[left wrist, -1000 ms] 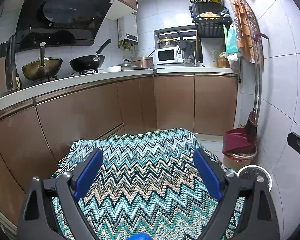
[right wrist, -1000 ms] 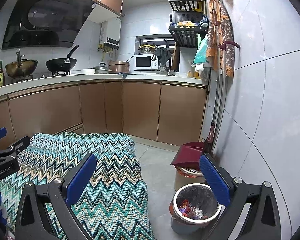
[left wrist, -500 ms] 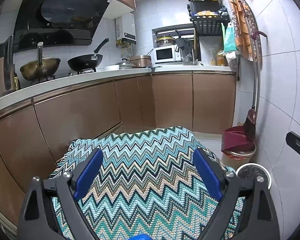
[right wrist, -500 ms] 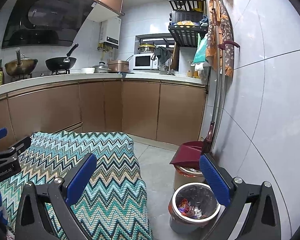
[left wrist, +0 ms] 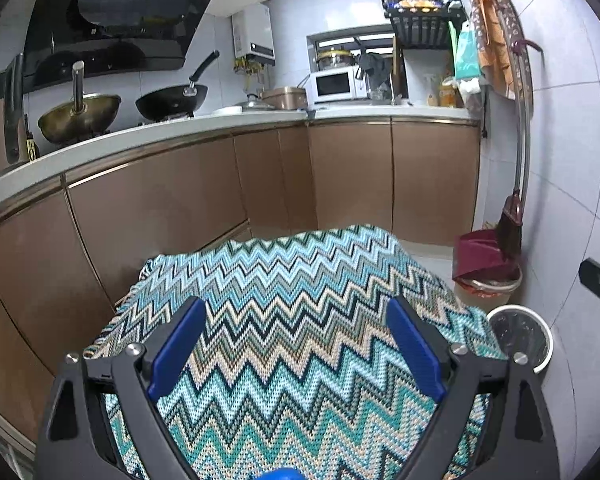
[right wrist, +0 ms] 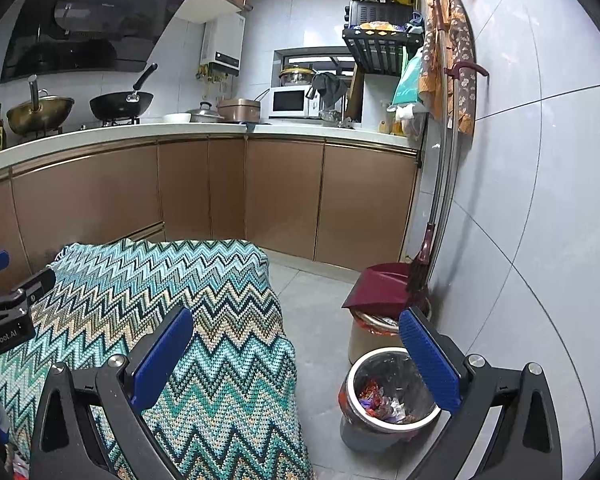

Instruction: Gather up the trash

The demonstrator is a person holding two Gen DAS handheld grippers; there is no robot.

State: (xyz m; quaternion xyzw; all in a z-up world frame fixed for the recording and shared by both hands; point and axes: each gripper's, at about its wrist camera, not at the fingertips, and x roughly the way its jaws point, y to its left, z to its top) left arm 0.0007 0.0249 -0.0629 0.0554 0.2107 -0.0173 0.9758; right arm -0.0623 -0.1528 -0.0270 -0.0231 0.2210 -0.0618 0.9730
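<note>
Trash bin waits beside bare zigzag cloth

Tabletop (left wrist: 300,320) under a teal zigzag cloth is the landmark and the largest thing here; no loose trash shows on it. Right of the tabletop, on the floor, stand two bins: a steel trash bin (right wrist: 388,396) lined with a clear bag and holding wrappers, and behind it a tan bin (right wrist: 364,340) capped by one maroon dustpan (right wrist: 384,290), with one broom (right wrist: 420,268) leaning on the wall. Two tools hover over the tabletop's near side: the left hand-held gripper (left wrist: 296,344) spread wide and empty, the right hand-held gripper (right wrist: 296,352) likewise spread, nothing between its pads. Likely risks: a lowered finger snagging the knitted cloth, or a swing knocking the steel bin over.
</note>
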